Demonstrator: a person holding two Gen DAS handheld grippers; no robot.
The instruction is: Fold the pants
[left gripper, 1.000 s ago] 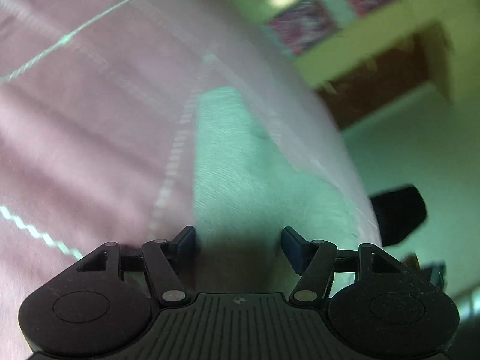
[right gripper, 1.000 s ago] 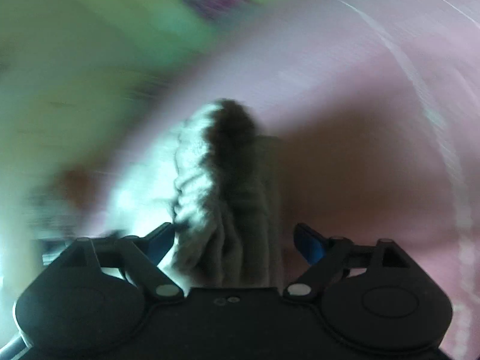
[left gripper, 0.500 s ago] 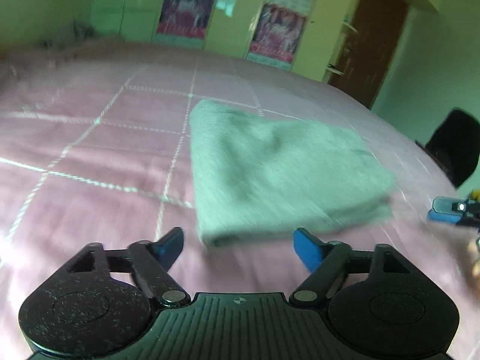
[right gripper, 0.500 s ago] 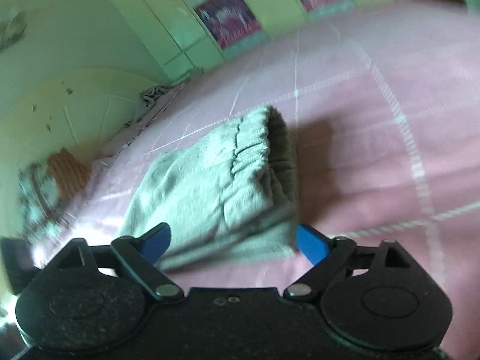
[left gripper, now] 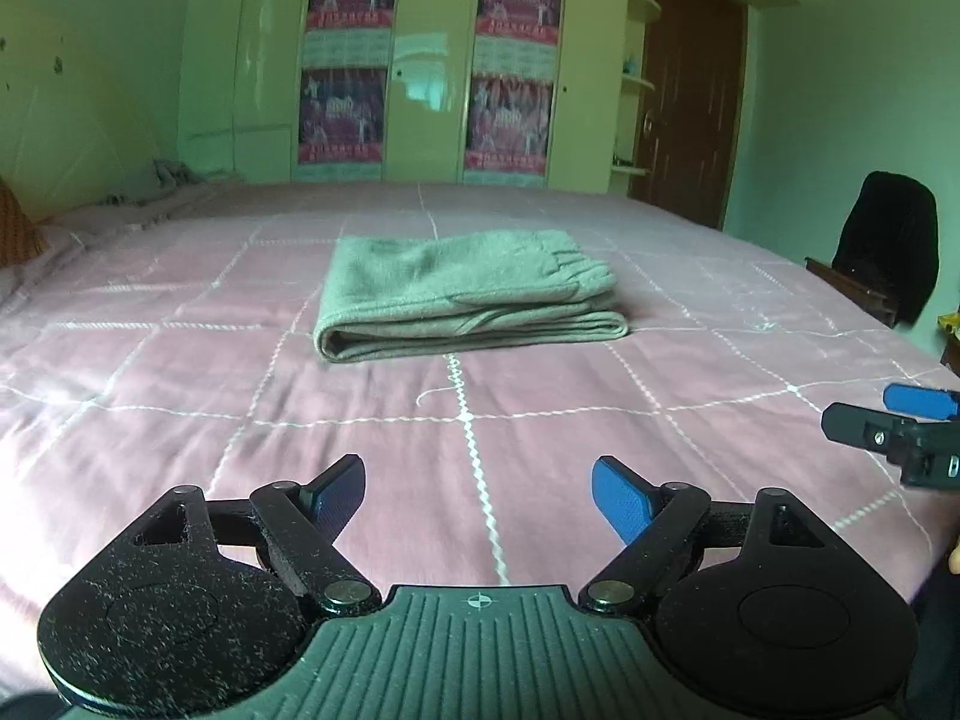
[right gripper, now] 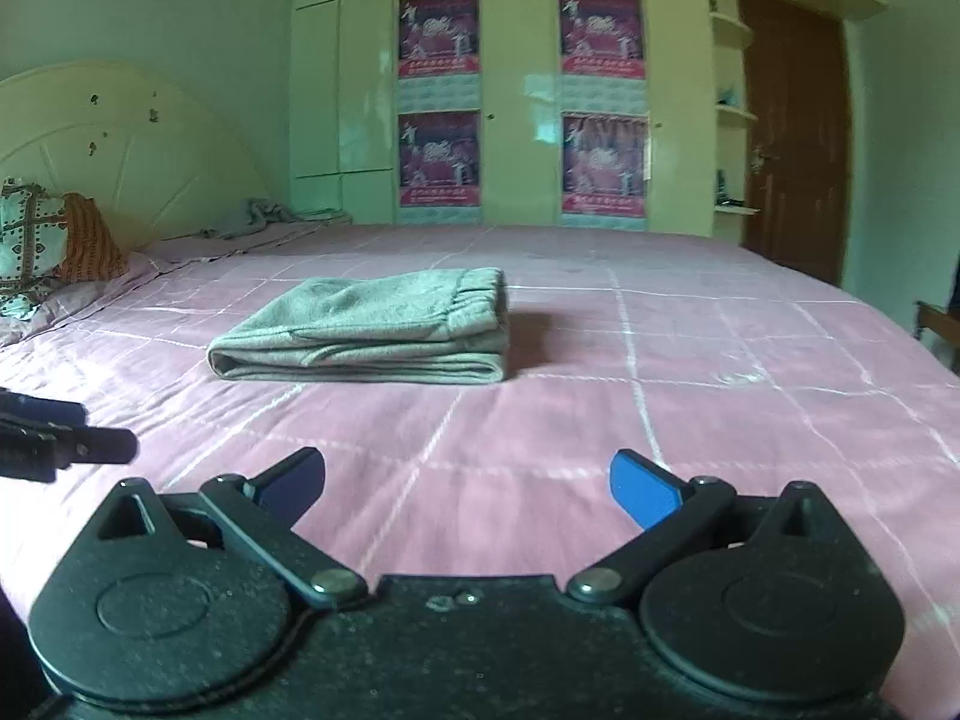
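Observation:
The grey pants (left gripper: 468, 294) lie folded in a compact rectangle on the pink quilted bed (left gripper: 300, 438), waistband to the right. They also show in the right wrist view (right gripper: 372, 324). My left gripper (left gripper: 477, 495) is open and empty, held back near the bed's front edge, well short of the pants. My right gripper (right gripper: 465, 483) is open and empty too, likewise pulled back. The right gripper's finger (left gripper: 888, 420) shows at the right edge of the left wrist view. The left gripper's finger (right gripper: 60, 444) shows at the left edge of the right wrist view.
A wardrobe with posters (left gripper: 432, 60) stands behind the bed and a brown door (left gripper: 690, 96) is at the right. A dark chair (left gripper: 882, 252) stands beside the bed's right side. Pillows (right gripper: 42, 240) and a headboard (right gripper: 120, 144) are at the left.
Both grippers have drawn back and up from the folded pants, from right on top of them to the bed's near edge. The pants stay folded in place.

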